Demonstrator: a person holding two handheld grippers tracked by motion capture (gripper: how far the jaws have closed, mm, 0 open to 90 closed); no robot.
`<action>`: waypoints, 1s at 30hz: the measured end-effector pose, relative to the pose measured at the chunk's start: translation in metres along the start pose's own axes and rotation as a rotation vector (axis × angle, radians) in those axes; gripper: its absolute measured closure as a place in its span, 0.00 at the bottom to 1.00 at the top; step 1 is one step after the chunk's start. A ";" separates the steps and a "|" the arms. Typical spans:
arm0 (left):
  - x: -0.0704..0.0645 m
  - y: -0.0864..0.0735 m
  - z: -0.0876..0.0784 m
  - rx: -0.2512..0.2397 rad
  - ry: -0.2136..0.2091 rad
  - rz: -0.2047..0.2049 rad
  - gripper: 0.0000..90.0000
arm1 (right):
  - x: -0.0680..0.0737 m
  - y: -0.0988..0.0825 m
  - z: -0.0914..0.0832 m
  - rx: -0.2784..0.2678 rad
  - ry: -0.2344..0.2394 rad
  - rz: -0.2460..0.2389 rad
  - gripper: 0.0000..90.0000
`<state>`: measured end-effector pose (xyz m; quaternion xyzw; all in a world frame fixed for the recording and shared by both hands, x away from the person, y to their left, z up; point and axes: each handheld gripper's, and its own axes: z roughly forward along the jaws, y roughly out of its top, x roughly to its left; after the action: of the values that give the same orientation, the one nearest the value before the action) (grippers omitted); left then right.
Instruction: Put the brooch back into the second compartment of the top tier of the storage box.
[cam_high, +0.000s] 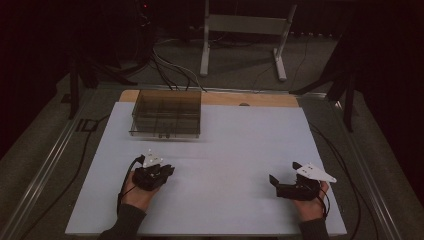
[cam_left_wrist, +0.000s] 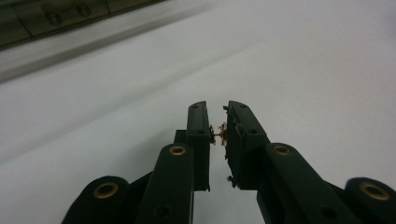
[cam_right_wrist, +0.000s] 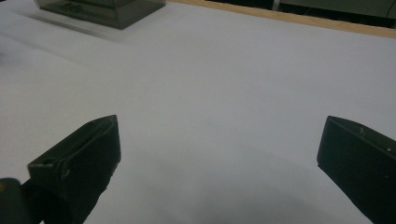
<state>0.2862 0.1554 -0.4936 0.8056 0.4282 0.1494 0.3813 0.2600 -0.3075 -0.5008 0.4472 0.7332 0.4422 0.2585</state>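
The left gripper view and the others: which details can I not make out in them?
- Small orange-brown thing between the left gripper jaws: too small and blurred to identify.
- Clear compartment box: contents unreadable in the high view, dim and distant; cut by the top edge in the right gripper view.

We are seeing something tiny and orange-brown (cam_left_wrist: 218, 133) pinched between the left gripper's (cam_left_wrist: 217, 114) jaws, too small to identify; the compartment box's (cam_high: 166, 113) contents are staying murky.
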 end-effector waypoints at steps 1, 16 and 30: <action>0.000 0.001 -0.001 -0.003 0.000 -0.001 0.90 | 0.000 0.000 0.000 0.001 0.000 0.000 0.00; 0.004 0.015 -0.010 -0.037 0.001 0.006 0.90 | 0.000 0.000 0.000 0.000 0.000 0.002 0.00; 0.010 0.035 -0.020 -0.076 0.009 0.019 0.90 | 0.000 0.000 0.000 0.003 0.001 0.002 0.00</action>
<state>0.3008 0.1613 -0.4555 0.7940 0.4161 0.1728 0.4081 0.2600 -0.3076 -0.5008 0.4481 0.7337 0.4415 0.2571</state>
